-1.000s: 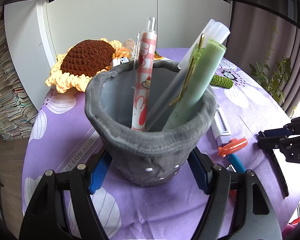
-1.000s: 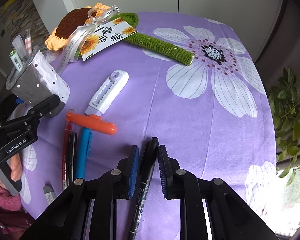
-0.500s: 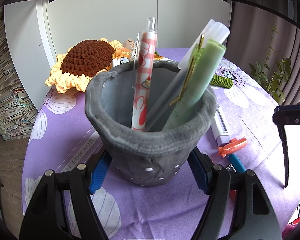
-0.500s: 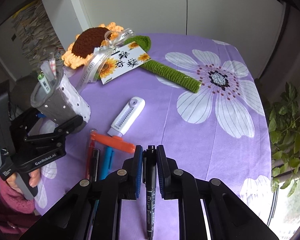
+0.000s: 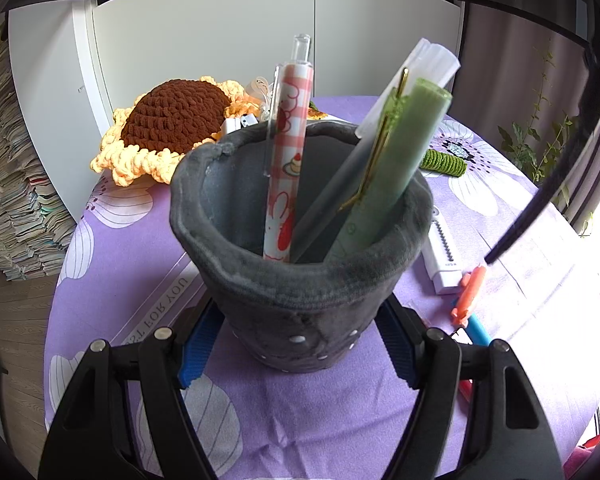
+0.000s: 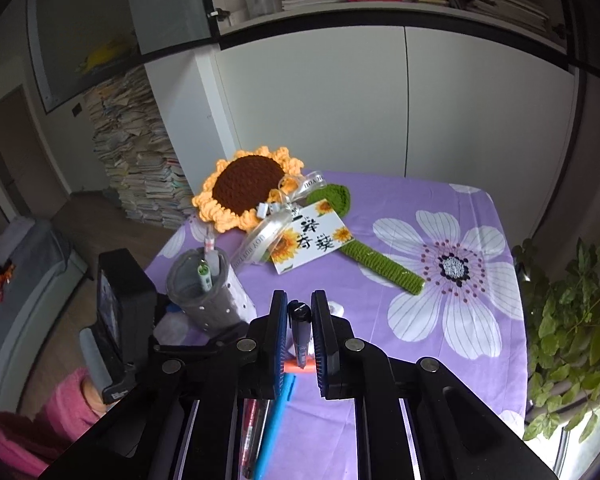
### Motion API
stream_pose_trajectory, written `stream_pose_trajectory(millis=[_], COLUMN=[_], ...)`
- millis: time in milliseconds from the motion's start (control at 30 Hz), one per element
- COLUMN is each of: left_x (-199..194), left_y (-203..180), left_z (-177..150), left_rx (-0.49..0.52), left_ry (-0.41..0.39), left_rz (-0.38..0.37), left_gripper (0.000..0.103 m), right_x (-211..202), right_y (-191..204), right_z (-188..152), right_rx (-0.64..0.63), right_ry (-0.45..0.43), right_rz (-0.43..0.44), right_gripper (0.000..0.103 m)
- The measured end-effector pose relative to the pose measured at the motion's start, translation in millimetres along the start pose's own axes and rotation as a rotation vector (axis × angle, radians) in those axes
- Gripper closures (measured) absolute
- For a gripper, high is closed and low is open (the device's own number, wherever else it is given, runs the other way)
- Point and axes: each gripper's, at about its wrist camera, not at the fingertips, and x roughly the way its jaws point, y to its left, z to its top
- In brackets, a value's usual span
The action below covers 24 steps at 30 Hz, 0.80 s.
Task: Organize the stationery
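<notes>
The left tool [image 5: 300, 354] clamps the grey pen holder [image 5: 300, 248] upright on the surface [image 5: 320, 408], steadying it. The right tool [image 6: 299, 340], raised above the surface, grips a black marker [image 6: 300, 334], likely bound for the holder.

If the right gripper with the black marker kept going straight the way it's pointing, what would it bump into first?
Probably the purple flowered tablecloth, just past the right gripper holding the black marker. The grey pen pot sits off to the left of that line. Depth is hard to judge.

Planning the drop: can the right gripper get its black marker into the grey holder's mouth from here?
Probably yes. The right gripper holds the black marker lifted off the table; the grey holder is open-topped, steadied by the left gripper, with room beside three pens.
</notes>
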Motion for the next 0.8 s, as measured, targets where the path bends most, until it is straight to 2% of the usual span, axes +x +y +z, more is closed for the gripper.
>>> stream_pose_trajectory(millis=[367,467,667,800], left_x=[0,0,-1,-1], left_y=[0,0,0,0], left_z=[0,0,0,0], left_rx=[0.0,0.0,0.001,0.001], left_ry=[0.0,0.0,0.0,0.0], left_rz=[0.0,0.0,0.0,0.0], left_gripper=[0.03,0.03,0.03,0.03], right_x=[-29,-17,28,40], right_y=[55,61,54,46], right_z=[65,71,60,55], right_rx=[-0.134,-0.14,-0.104,-0.075], right_ry=[-0.204,-0.195,-0.089,-0.054], right_rz=[0.151,0.174,0.184,0.185], right_gripper=[0.09,0.09,0.093,0.093])
